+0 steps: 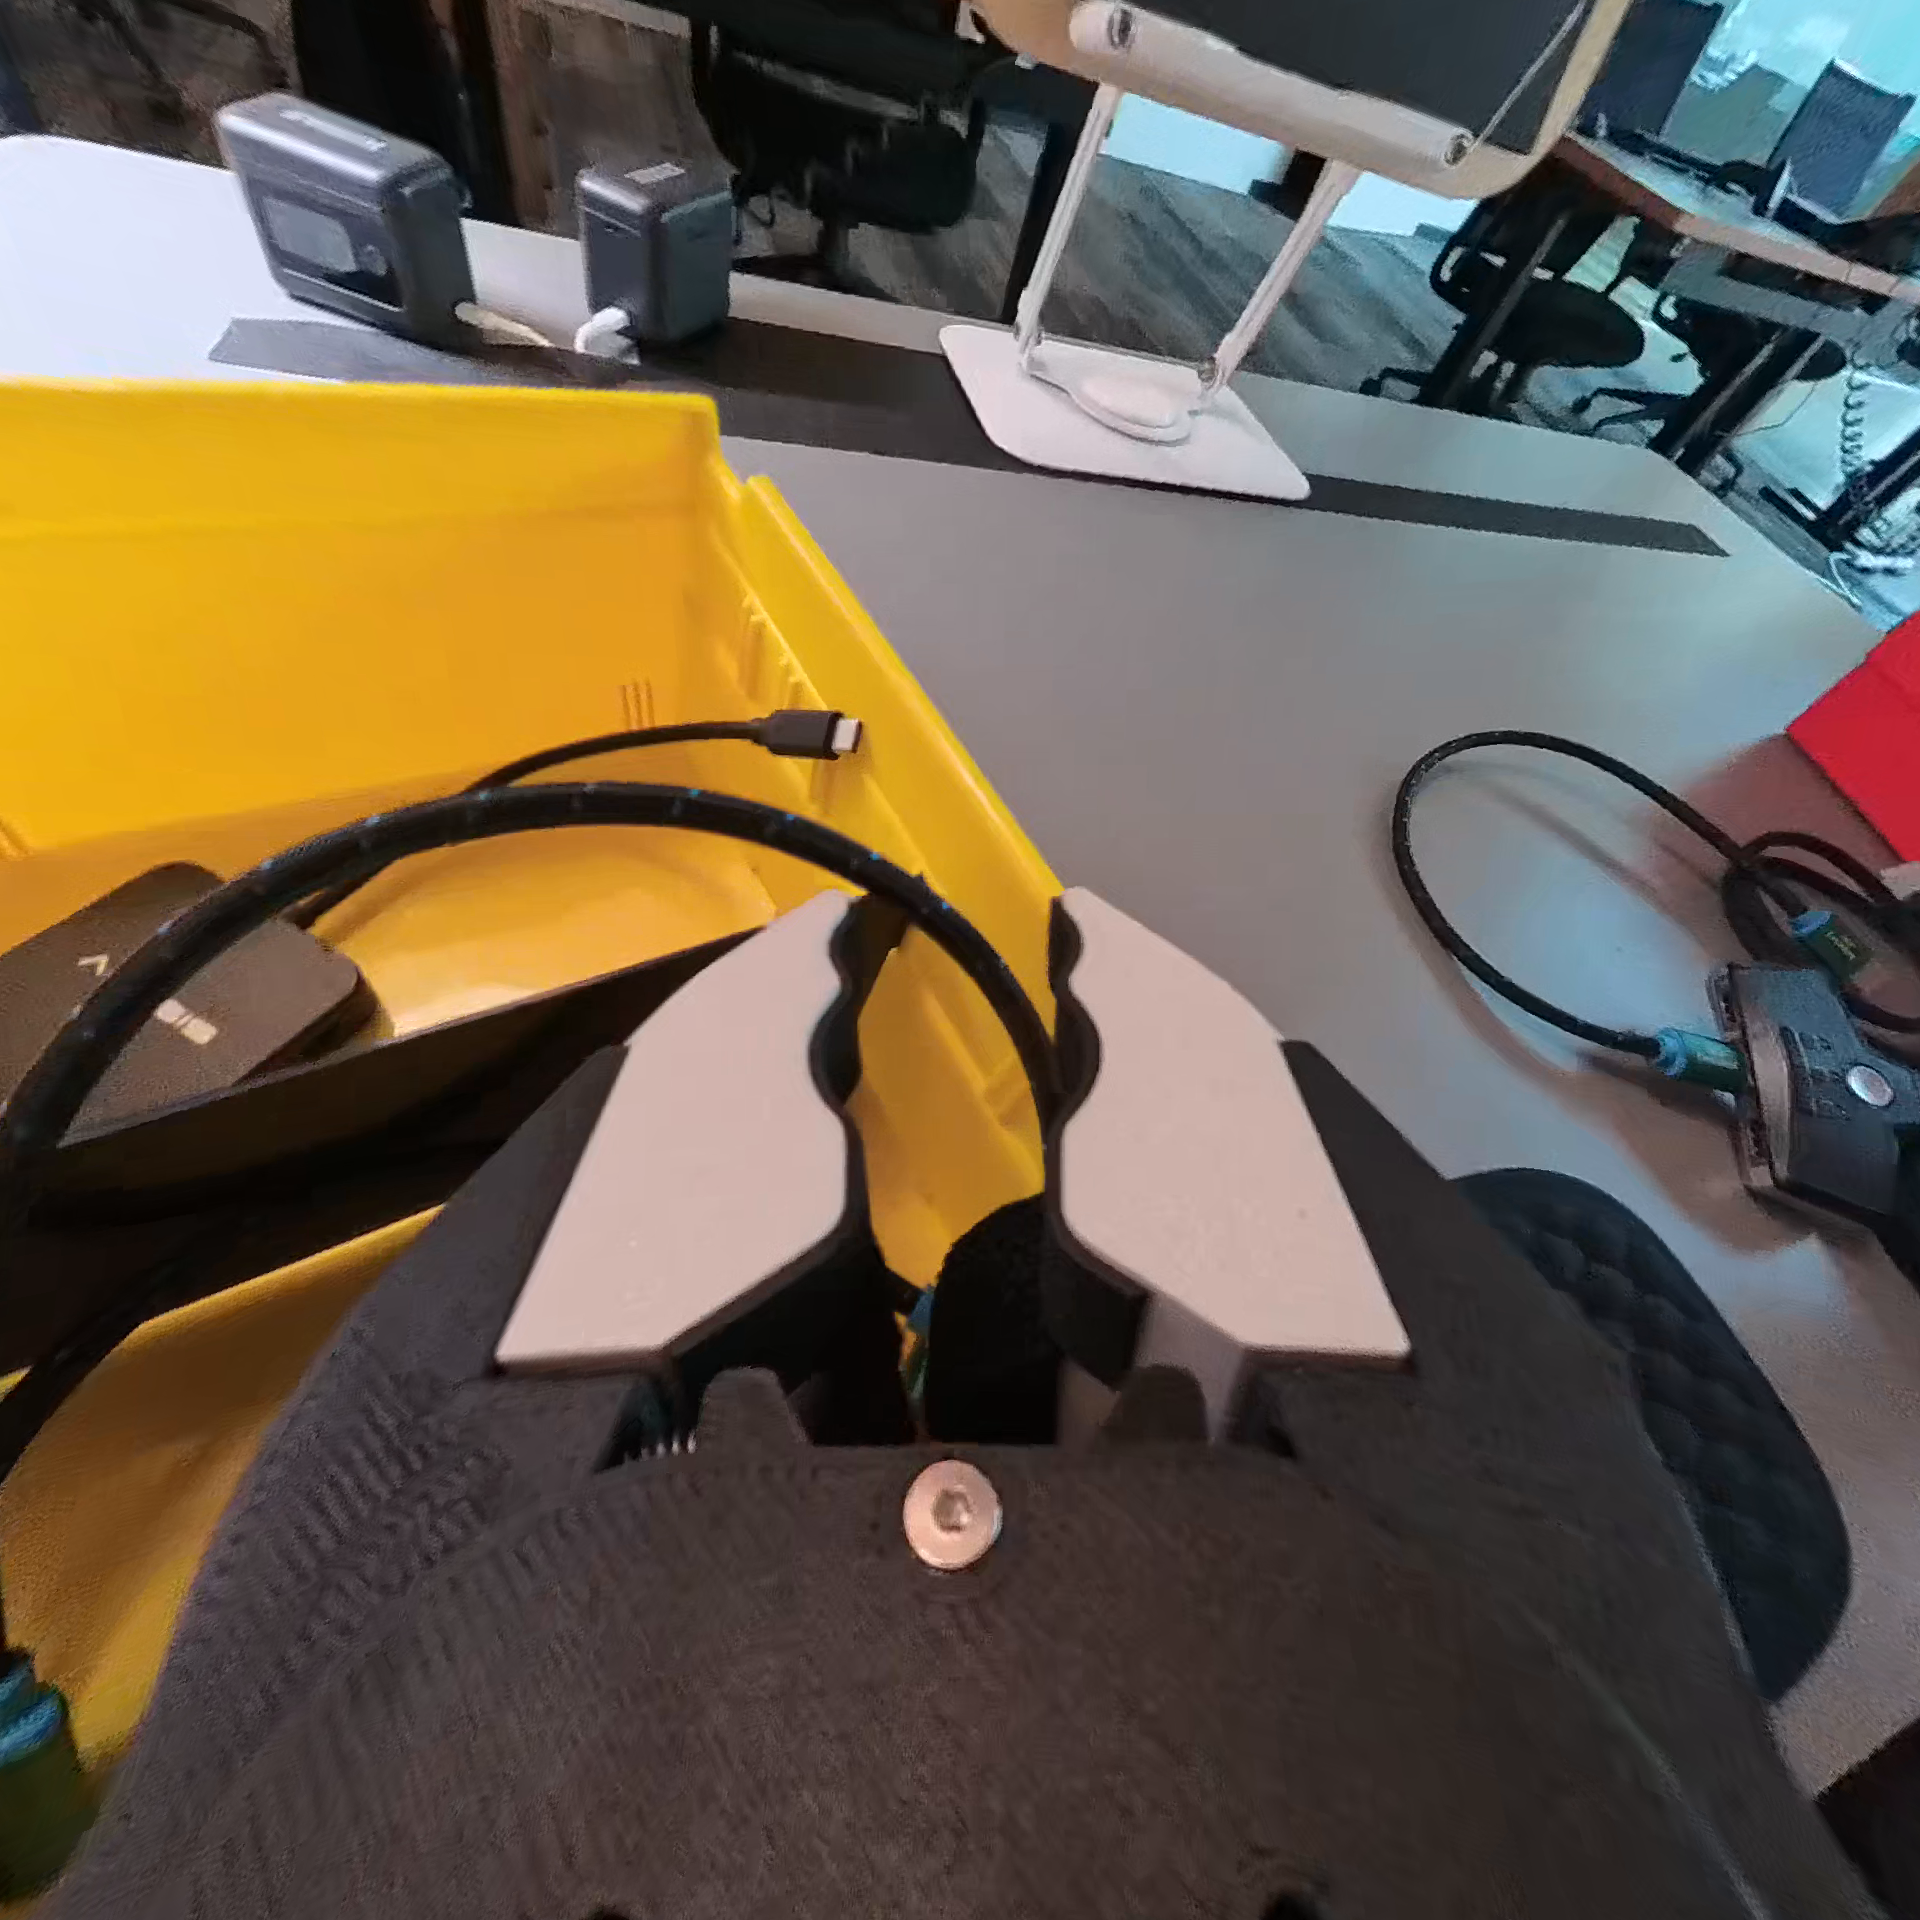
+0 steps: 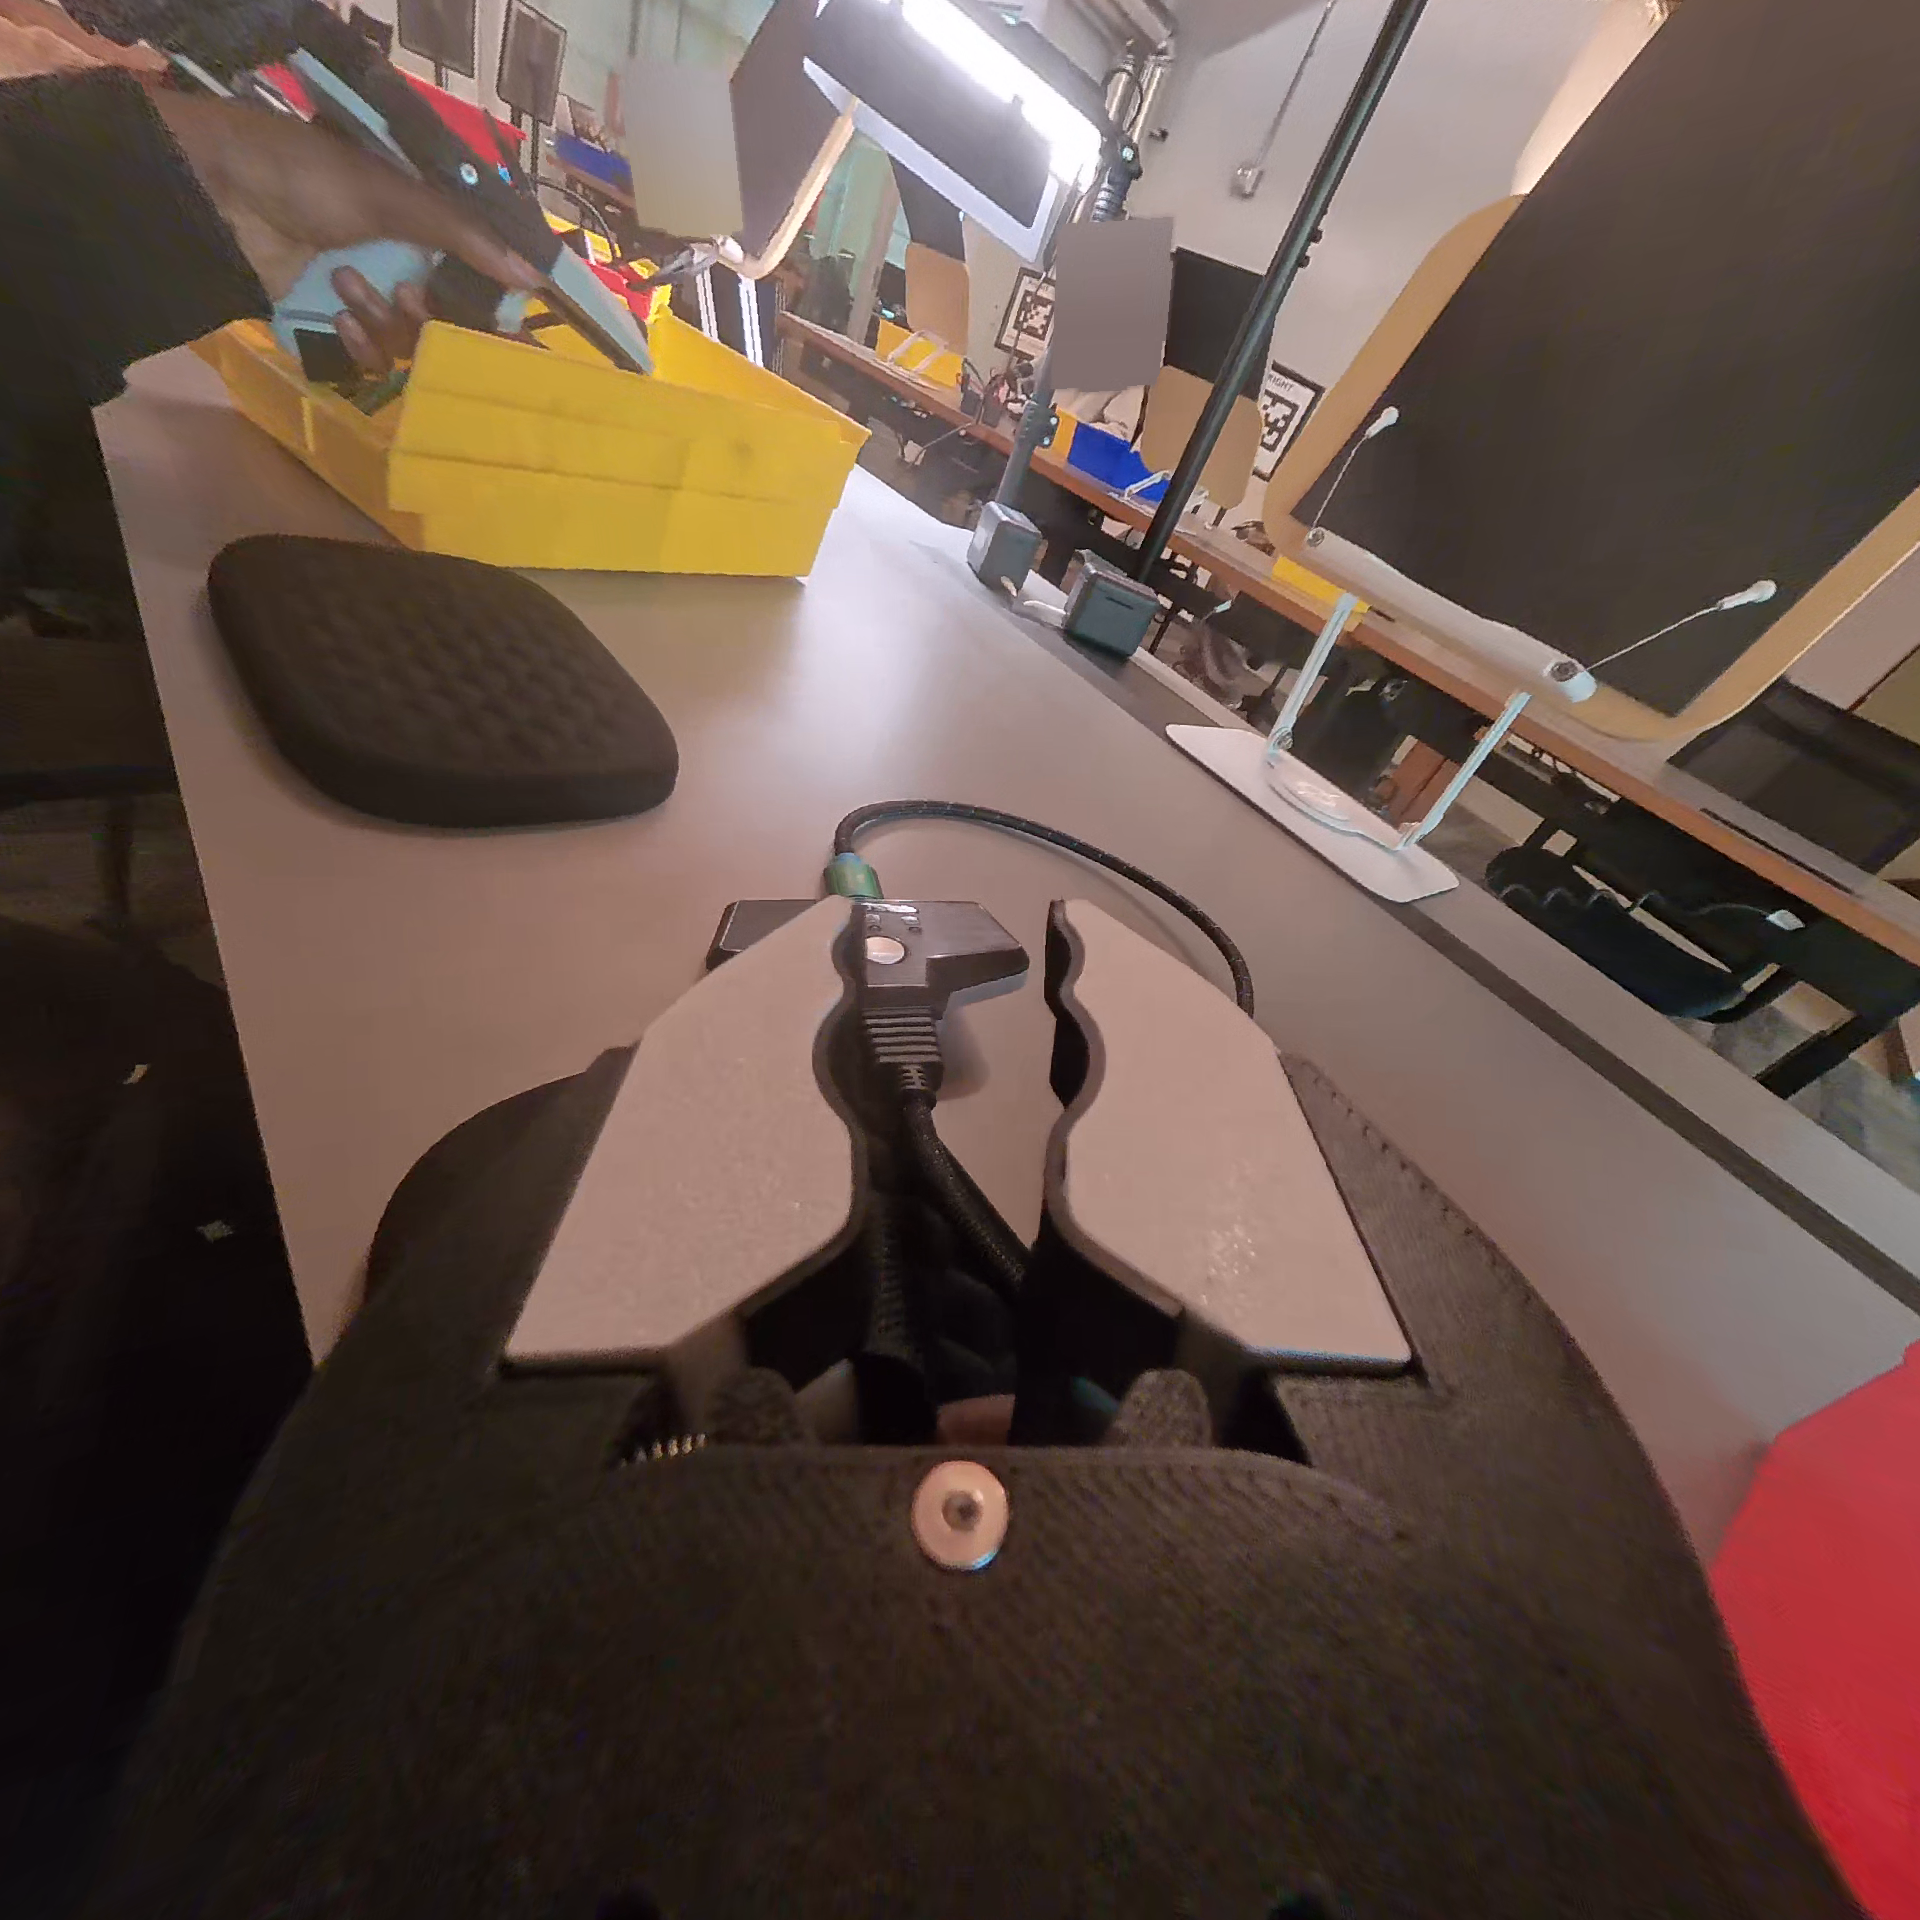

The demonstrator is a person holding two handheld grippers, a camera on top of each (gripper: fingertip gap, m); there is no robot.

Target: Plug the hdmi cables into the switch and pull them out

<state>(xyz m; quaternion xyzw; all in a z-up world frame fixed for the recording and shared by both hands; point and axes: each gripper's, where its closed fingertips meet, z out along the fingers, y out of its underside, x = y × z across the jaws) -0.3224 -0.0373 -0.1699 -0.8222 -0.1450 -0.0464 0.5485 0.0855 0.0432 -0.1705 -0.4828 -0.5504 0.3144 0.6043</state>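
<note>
My left gripper point(image 1: 951, 914) is open over a yellow bin point(image 1: 364, 582). A black braided HDMI cable point(image 1: 582, 805) arcs out of the bin and passes between the jaws, against the right finger. Its green-blue plug point(image 1: 31, 1714) shows at the lower left. The black switch point(image 2: 914, 951) lies on the grey table point(image 2: 935, 675). My right gripper point(image 2: 945, 920) is open with its fingertips on either side of the switch, and the switch's own lead point(image 2: 914, 1101) runs back between them. A green-ended HDMI cable point(image 2: 854, 878) is plugged into the switch's far side. The switch point(image 1: 1829, 1091) also shows in the left wrist view.
The bin holds a flat black device point(image 1: 156, 997) and a thin USB-C cable point(image 1: 810, 732). A black padded rest point(image 2: 416, 675) lies near the bin. A monitor stand point(image 1: 1122, 416) and two grey boxes point(image 1: 343, 229) stand at the back. A red object point(image 2: 1849, 1610) lies at the right.
</note>
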